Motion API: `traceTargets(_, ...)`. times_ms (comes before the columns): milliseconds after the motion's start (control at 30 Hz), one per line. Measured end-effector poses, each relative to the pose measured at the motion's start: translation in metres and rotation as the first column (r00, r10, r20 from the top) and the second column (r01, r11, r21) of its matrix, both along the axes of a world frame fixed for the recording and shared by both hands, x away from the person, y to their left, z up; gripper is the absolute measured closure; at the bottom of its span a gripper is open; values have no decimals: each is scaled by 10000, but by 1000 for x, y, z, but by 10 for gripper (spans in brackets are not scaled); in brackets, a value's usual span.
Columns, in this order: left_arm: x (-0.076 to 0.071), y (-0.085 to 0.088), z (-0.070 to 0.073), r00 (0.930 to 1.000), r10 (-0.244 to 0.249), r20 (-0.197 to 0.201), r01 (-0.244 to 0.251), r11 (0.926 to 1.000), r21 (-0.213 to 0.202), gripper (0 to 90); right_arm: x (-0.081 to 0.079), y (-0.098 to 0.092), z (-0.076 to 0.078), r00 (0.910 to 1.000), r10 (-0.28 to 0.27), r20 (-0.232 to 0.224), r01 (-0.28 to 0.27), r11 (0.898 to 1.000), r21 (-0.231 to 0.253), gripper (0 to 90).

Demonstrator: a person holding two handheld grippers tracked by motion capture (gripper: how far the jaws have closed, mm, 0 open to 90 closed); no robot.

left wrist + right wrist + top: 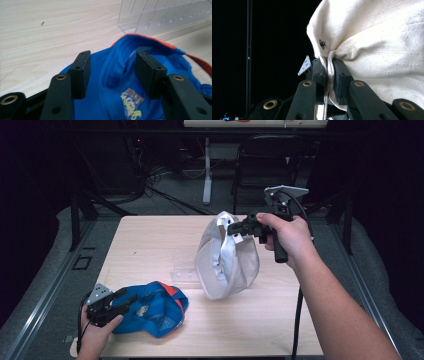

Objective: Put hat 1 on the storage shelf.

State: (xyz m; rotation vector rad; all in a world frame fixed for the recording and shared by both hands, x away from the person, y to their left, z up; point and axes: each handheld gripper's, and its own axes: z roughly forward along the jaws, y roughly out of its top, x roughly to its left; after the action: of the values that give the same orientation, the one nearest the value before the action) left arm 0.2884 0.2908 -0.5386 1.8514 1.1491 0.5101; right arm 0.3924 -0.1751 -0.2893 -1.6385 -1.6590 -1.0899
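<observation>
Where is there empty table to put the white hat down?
The far left of the table, beyond the blue cap, is bare, and so is the near right corner. The middle is crowded: the white hat hangs there beside a clear plastic stand.

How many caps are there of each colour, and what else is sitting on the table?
White caps: 1, the white cap, pinched at its edge by the right gripper and hanging above the table.
Blue caps: 1, the blue cap, lying under the open left gripper.
Clear plastic stands: 1, the clear stand.
Total: 3 things.
</observation>
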Motion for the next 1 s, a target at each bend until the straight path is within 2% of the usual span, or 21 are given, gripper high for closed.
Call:
traceTargets(67,0,-4,3,9997,-210,154,213,9996,-200,469,4,2,0,10000,-10,10,10,10000,-36,816)
traceTargets(167,0,-8,8,9991,-401,112,404,9988,-277,477,8,6,1,9999,-119,-4,119,9999,2,816)
traceTargets(233,3,-16,12,9965,-831,37,830,9911,-1040,492,13,11,2,9997,-228,57,229,9997,-63,816)
traceTargets(267,4,-20,14,9957,-922,15,917,9886,-1193,495,15,13,2,9996,-276,82,277,9996,-74,816)
traceTargets(367,5,-33,21,9918,-1269,134,1276,9848,-1179,494,20,16,3,9988,-462,140,464,9989,-91,816)
traceTargets(433,6,-39,25,9889,-1459,268,1479,9835,-1046,479,22,16,3,9990,-432,125,434,9990,-122,816)
traceTargets(467,7,-50,31,9857,-1607,500,1639,9840,-693,468,25,18,3,9983,-568,129,569,9983,-93,815)
traceTargets(500,8,-59,35,9829,-1722,653,1759,9828,-567,458,26,19,2,9978,-644,172,645,9979,-82,816)
traceTargets(567,10,-66,39,9802,-1822,773,1861,9814,-474,451,28,19,2,9978,-639,183,641,9979,-129,815)
traceTargets(600,12,-79,44,9761,-1976,903,2017,9787,-387,446,30,21,2,9971,-733,200,736,9972,-136,815)
traceTargets(633,12,-79,44,9761,-1976,903,2017,9787,-387,442,30,21,2,9971,-733,200,736,9972,-136,815)
traceTargets(667,15,-94,48,9703,-2207,989,2242,9742,-255,438,32,22,2,9965,-816,194,818,9966,-70,815)
traceTargets(700,15,-94,48,9703,-2207,989,2242,9742,-255,431,33,22,1,9960,-870,196,872,9962,-65,815)
traceTargets(733,17,-111,52,9627,-2465,1119,2491,9684,-95,424,34,23,1,9959,-884,211,886,9961,-56,815)
traceTargets(767,17,-111,52,9627,-2465,1119,2491,9684,-95,416,34,23,1,9959,-884,211,886,9961,-56,815)
traceTargets(800,17,-125,54,9566,-2667,1171,2677,9635,71,414,36,23,0,9953,-942,219,943,9955,-22,814)
traceTargets(833,17,-125,54,9566,-2667,1171,2677,9635,71,410,36,23,0,9953,-942,219,943,9955,-22,814)
traceTargets(867,18,-137,55,9507,-2816,1298,2809,9594,239,407,38,23,-1,9949,-986,209,987,9951,-8,814)
traceTargets(933,18,-151,56,9436,-3021,1357,2980,9533,494,395,39,24,-1,9943,-1047,226,1046,9945,23,814)
traceTargets(967,18,-151,56,9436,-3021,1357,2980,9533,494,387,39,24,-1,9943,-1047,226,1046,9945,23,814)
traceTargets(1000,19,-164,56,9384,-3144,1432,3075,9491,690,383,40,25,-2,9939,-1067,268,1065,9943,79,813)
